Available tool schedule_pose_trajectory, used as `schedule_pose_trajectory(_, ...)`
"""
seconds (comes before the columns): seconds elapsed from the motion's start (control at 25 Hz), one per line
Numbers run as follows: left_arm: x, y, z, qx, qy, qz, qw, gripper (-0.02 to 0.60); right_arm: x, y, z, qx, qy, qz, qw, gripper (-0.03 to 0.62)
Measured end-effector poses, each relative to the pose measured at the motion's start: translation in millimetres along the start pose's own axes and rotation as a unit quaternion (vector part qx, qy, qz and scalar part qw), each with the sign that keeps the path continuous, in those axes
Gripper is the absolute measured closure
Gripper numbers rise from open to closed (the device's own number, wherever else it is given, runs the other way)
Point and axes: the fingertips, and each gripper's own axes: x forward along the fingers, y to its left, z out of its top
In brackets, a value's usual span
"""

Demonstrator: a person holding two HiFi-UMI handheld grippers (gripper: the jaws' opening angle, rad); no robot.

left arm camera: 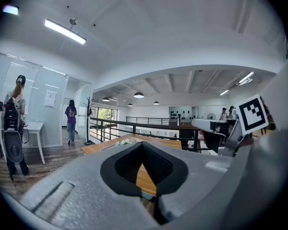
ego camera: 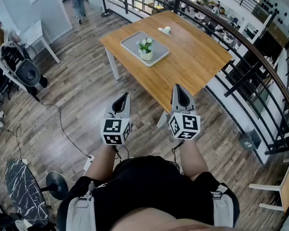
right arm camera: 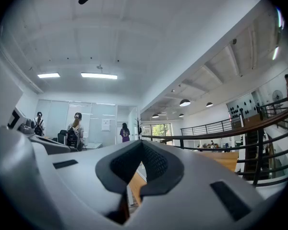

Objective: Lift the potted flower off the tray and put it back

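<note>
Potted flower (ego camera: 146, 48) stands upright in the tray (ego camera: 130, 44) toward the table's (ego camera: 197, 57) left corner; it lies ahead, roughly midway between both claws. Left gripper (ego camera: 124, 97) and right gripper (ego camera: 179, 88) are clenched and empty, by the near corner; neither is clearly nearer.

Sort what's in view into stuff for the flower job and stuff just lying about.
Job: potted flower, tray, wooden table, left tongs, right tongs.
Lying about: small white object, floor cable, white desk.
</note>
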Motion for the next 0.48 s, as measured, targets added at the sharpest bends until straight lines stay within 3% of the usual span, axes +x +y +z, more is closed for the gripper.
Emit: schedule_pose_trajectory(0.48,-27.3,15.0,-3.4,-0.013,-0.005,0.013,0.9998,0.566,-12.6,31.6,-4.0,-0.010,-0.004,0.003,1.000,0.597)
